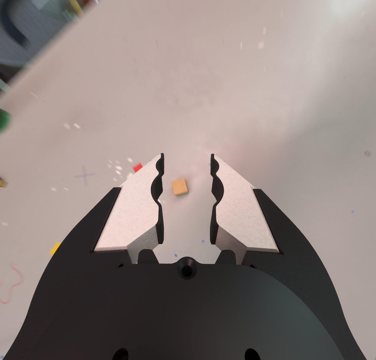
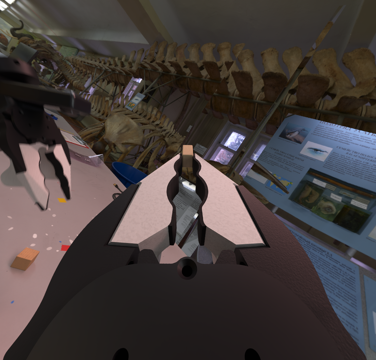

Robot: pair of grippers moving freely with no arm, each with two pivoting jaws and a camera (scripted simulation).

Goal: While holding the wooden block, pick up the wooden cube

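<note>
Wooden cube (image 1: pixel 179 186) lies on the pale table (image 1: pixel 223 85), seen in the left wrist view between the fingers of the left gripper (image 1: pixel 187 157) and nearer the left one; the gripper hangs above it with jaws spread and nothing between them. A red tape scrap (image 1: pixel 137 167) sits at ten o'clock from the cube, partly cut off by the left finger. A yellow scrap (image 1: pixel 54 248) at eight o'clock is half hidden by the gripper body. A faint purple cross mark (image 1: pixel 84 175) and a pink scribble (image 1: pixel 10 283) are drawn on the table; neither reads as lettering. The upper left corner is blurred and cannot be made out.

In the right wrist view, the right gripper (image 2: pixel 187 157) is clamped on the wooden block (image 2: pixel 187 155), which stands upright at the fingertips, its lower part concealed by the pads. The cube (image 2: pixel 24 258) appears at eight o'clock on the table, with the left gripper (image 2: pixel 55 199) above it at ten o'clock, blurred and cut off by the frame edge. Blue display panels (image 2: pixel 325 167) at three o'clock carry printed text and pictures. A whale skeleton (image 2: pixel 223 71) spans the background.
</note>
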